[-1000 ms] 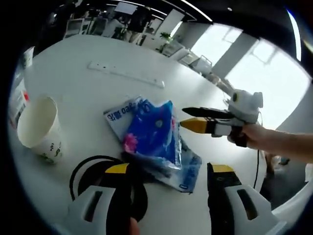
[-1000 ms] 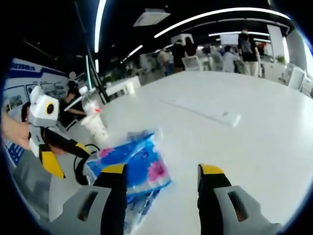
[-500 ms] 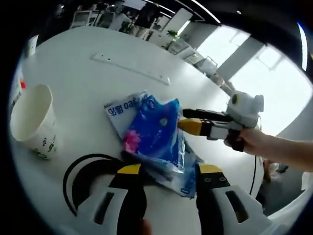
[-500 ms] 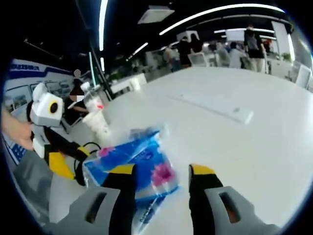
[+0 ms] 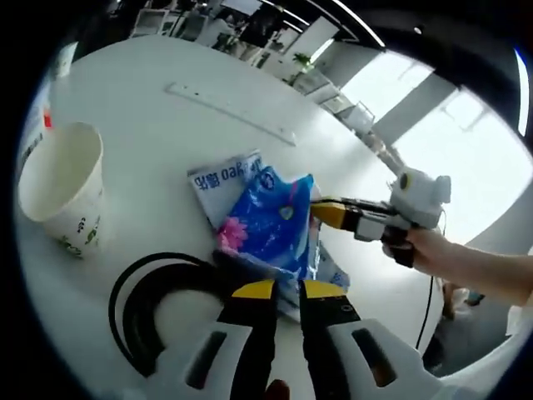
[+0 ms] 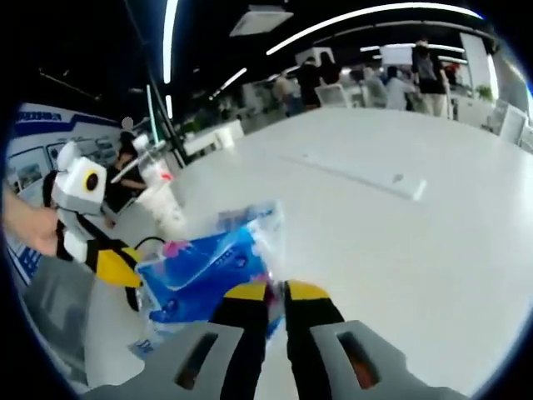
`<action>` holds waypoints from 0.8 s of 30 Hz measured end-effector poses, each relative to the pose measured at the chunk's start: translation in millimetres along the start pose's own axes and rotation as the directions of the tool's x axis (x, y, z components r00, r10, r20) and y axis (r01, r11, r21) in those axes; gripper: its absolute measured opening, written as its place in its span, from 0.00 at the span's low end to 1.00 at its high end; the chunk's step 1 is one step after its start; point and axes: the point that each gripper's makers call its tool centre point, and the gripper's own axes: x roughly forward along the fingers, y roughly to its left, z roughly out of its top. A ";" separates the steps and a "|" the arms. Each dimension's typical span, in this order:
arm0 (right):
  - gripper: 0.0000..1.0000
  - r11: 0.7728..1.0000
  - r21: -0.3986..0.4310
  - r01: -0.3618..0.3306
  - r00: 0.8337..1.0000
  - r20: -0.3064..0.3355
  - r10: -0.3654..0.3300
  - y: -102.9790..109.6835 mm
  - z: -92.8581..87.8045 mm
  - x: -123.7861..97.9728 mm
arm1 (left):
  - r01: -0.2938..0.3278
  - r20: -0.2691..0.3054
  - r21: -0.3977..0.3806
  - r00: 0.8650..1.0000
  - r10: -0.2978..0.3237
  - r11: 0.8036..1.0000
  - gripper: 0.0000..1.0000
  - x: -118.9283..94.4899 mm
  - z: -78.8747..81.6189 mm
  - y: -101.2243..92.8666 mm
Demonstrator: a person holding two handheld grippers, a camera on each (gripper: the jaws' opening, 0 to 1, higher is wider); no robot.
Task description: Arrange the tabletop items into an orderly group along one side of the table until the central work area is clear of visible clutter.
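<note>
A blue plastic tissue pack [image 5: 275, 229] with a pink flower print lies on the white round table [image 5: 150, 142], partly over a flatter white-and-blue printed packet [image 5: 221, 179]. My left gripper [image 5: 287, 290] is shut on the pack's near edge. My right gripper [image 5: 326, 213], held by a hand, grips the pack's far right edge. In the right gripper view the blue pack [image 6: 208, 267] stretches between my shut right gripper [image 6: 276, 292] and the left gripper [image 6: 112, 262] at its other end.
A white paper cup [image 5: 58, 192] stands upright to the left, with a black cable loop [image 5: 137, 300] lying beside the pack. A long white strip [image 5: 229, 104] lies flat farther back. Chairs and people [image 6: 400, 79] are beyond the table's far edge.
Both grippers have gone from wide open to shut on opposite edges of the blue pack. Each one also moved in closer to it.
</note>
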 end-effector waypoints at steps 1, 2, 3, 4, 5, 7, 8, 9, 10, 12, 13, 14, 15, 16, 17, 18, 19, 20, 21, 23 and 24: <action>0.03 1.000 -0.003 0.000 1.000 0.004 0.000 0.2 0.1 -1.9 | -0.004 0.003 0.003 1.000 0.004 1.000 0.03 -1.0 1.1 0.6; 0.02 1.000 -0.008 0.004 1.000 0.007 -0.003 0.6 -0.1 -3.5 | -0.003 0.004 0.005 1.000 0.003 1.000 0.02 -2.0 1.9 0.5; 0.02 1.000 -0.012 0.006 1.000 0.009 -0.006 1.0 -0.4 -5.8 | -0.002 0.007 0.005 1.000 0.002 1.000 0.02 -2.9 3.1 0.2; 0.01 1.000 -0.011 0.006 1.000 0.010 -0.006 1.4 -0.5 -7.6 | 0.000 0.008 0.006 1.000 0.000 1.000 0.01 -3.3 3.6 0.0; 0.01 1.000 -0.004 0.006 1.000 0.012 -0.006 2.0 -0.4 -9.4 | 0.003 0.011 0.010 1.000 -0.003 1.000 0.01 -4.3 4.9 -1.0; 0.00 1.000 0.004 0.014 1.000 0.025 -0.014 2.7 0.3 -14.3 | 0.003 0.017 0.016 1.000 -0.003 1.000 0.01 -6.3 7.5 -2.4; 0.00 1.000 0.008 0.021 0.999 0.033 -0.022 3.0 0.8 -17.4 | 0.003 0.019 0.017 1.000 -0.003 1.000 0.00 -6.7 8.4 -2.9; 0.00 1.000 0.014 0.026 0.999 0.039 -0.027 3.6 0.8 -19.9 | 0.004 0.021 0.021 1.000 -0.004 1.000 0.00 -7.1 9.5 -4.0; 0.00 0.999 0.020 0.029 0.999 0.043 -0.030 4.1 0.6 -22.2 | 0.005 0.020 0.027 1.000 -0.005 1.000 0.00 -7.1 10.1 -4.9; 0.00 0.999 0.030 0.042 0.997 0.058 -0.044 4.3 -0.3 -28.7 | 0.005 0.015 0.045 1.000 -0.006 0.999 0.00 -7.1 10.6 -7.3; 0.00 0.998 0.038 0.048 0.997 0.063 -0.050 4.1 -0.9 -31.3 | 0.009 0.013 0.054 1.000 -0.009 0.999 0.00 -6.8 10.8 -9.0; 0.00 0.997 0.051 0.057 0.996 0.070 -0.061 3.4 -1.9 -35.4 | 0.013 0.012 0.058 1.000 -0.014 0.998 0.00 -6.4 10.9 -10.4; 0.00 0.996 0.059 0.063 0.995 0.073 -0.067 2.9 -2.8 -38.0 | 0.019 0.012 0.063 1.000 -0.019 0.998 0.00 -6.1 10.9 -12.3; 0.00 0.995 0.069 0.073 0.994 0.077 -0.078 2.0 -4.2 -42.4 | 0.024 0.013 0.069 1.000 -0.025 0.997 0.00 -5.9 11.1 -14.8; 0.00 0.994 0.074 0.078 0.993 0.081 -0.084 1.8 -5.1 -45.7 | 0.026 0.013 0.074 1.000 -0.027 0.997 0.00 -5.9 11.3 -16.7; 0.00 0.993 0.082 0.085 0.992 0.086 -0.092 1.5 -6.4 -50.4 | 0.030 0.015 0.081 0.999 -0.031 0.996 0.00 -5.8 11.6 -19.2; 0.00 0.992 0.086 0.092 0.991 0.088 -0.100 1.2 -7.4 -53.5 | 0.033 0.016 0.086 0.999 -0.034 0.996 0.00 -5.5 12.0 -20.7; 0.00 0.991 0.086 0.099 0.990 0.091 -0.107 1.0 -8.5 -57.1 | 0.037 0.017 0.090 0.999 -0.039 0.995 0.00 -4.3 12.1 -22.9; 0.00 0.990 0.091 0.107 0.988 0.100 -0.116 0.6 -9.5 -62.1 | 0.041 0.016 0.093 0.999 -0.043 0.995 0.00 -3.7 11.8 -24.8; 0.00 0.988 0.100 0.122 0.985 0.112 -0.133 0.7 -10.8 -71.0 | 0.047 0.015 0.099 0.999 -0.049 0.994 0.00 -3.0 11.0 -29.1; 0.00 0.987 0.102 0.128 0.983 0.117 -0.139 0.6 -11.4 -74.5 | 0.052 0.015 0.100 0.998 -0.054 0.994 0.00 -2.9 10.8 -31.4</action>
